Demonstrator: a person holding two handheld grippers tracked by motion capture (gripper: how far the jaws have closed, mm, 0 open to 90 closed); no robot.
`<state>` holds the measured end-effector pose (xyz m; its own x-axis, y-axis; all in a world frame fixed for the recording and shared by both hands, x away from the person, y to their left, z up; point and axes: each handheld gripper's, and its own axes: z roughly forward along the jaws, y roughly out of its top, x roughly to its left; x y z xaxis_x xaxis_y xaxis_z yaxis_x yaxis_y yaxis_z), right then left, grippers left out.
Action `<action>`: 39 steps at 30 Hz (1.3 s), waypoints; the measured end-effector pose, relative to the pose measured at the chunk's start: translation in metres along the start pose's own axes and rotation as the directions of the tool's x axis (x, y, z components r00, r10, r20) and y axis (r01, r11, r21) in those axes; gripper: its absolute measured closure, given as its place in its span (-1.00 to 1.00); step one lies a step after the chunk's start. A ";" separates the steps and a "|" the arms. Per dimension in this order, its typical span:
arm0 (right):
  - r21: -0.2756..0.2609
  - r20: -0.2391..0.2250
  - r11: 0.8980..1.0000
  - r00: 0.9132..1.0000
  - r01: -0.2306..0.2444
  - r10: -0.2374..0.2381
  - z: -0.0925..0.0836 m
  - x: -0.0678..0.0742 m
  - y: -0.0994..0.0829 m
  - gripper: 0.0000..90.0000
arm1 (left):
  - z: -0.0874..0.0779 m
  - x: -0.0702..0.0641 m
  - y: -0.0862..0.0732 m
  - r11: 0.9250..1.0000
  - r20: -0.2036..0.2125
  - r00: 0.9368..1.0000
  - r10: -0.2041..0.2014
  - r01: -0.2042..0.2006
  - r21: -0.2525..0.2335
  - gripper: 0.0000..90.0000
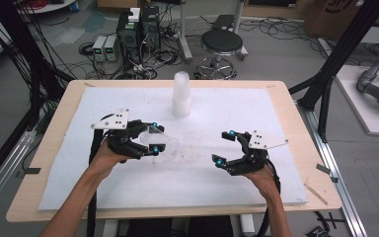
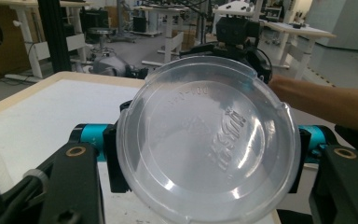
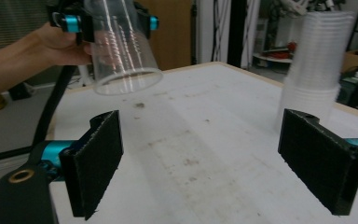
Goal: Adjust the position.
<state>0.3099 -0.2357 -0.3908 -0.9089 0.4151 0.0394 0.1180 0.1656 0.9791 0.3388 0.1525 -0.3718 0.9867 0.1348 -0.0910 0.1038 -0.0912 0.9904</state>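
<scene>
My left gripper (image 1: 153, 136) is shut on a clear plastic cup (image 1: 165, 143), held just above the white board with its mouth pointing toward the right gripper. In the left gripper view the cup's round base (image 2: 207, 140) faces the camera, squeezed between the two jaws of the left gripper (image 2: 208, 150). The right gripper (image 1: 225, 147) stands open over the board's right half with nothing between its jaws. From the right gripper view (image 3: 209, 163), the held cup (image 3: 121, 46) hangs tilted at the upper left. A tall stack of clear cups (image 1: 181, 96) stands upright at the back middle.
A white foam board (image 1: 128, 182) covers most of the wooden table (image 1: 296, 113). The cup stack (image 3: 317, 70) stands just beyond my right gripper's right-hand jaw. Past the table's far edge are a black stool (image 1: 221, 44), cables and equipment boxes (image 1: 138, 29).
</scene>
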 end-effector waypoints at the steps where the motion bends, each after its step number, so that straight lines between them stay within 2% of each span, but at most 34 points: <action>1: 0.002 -0.020 1.000 1.000 0.003 -0.003 0.002 0.001 0.002 -0.69 | 0.000 -0.001 0.000 1.000 0.002 1.000 -0.002 0.002 0.000 -0.16; 6: -0.010 -0.090 0.999 0.995 0.034 -0.035 0.013 0.004 0.013 -0.69 | 0.002 -0.001 0.000 1.000 0.011 1.000 -0.004 0.005 -0.009 -0.16; 11: -0.013 -0.125 0.999 0.991 0.040 -0.042 0.021 0.005 0.017 -0.69 | 0.005 -0.002 0.000 0.999 0.014 1.000 -0.014 0.015 -0.033 -0.16; 17: -0.025 -0.164 0.999 0.985 0.043 -0.047 0.031 0.006 0.021 -0.69 | 0.010 -0.004 -0.001 0.999 0.021 1.000 -0.018 0.018 -0.036 -0.16; 20: -0.030 -0.197 0.998 0.979 0.050 -0.055 0.039 0.007 0.025 -0.69 | 0.012 -0.005 -0.001 0.999 0.024 1.000 -0.016 0.017 -0.036 -0.16; 28: 0.010 -0.280 0.997 0.957 0.079 -0.073 0.067 0.011 0.034 -0.69 | 0.015 -0.008 0.000 1.000 0.030 1.000 -0.008 0.009 -0.027 -0.16; 39: 0.060 -0.331 0.993 0.940 0.103 -0.077 0.093 0.017 0.039 -0.69 | 0.017 -0.010 0.002 1.000 0.038 0.999 0.005 -0.004 -0.030 -0.16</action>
<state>0.3361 -0.1394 -0.3708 -0.9963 0.0811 0.0274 0.0478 0.2611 0.9641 0.3310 0.1341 -0.3707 0.9913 0.0963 -0.0897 0.0960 -0.0624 0.9934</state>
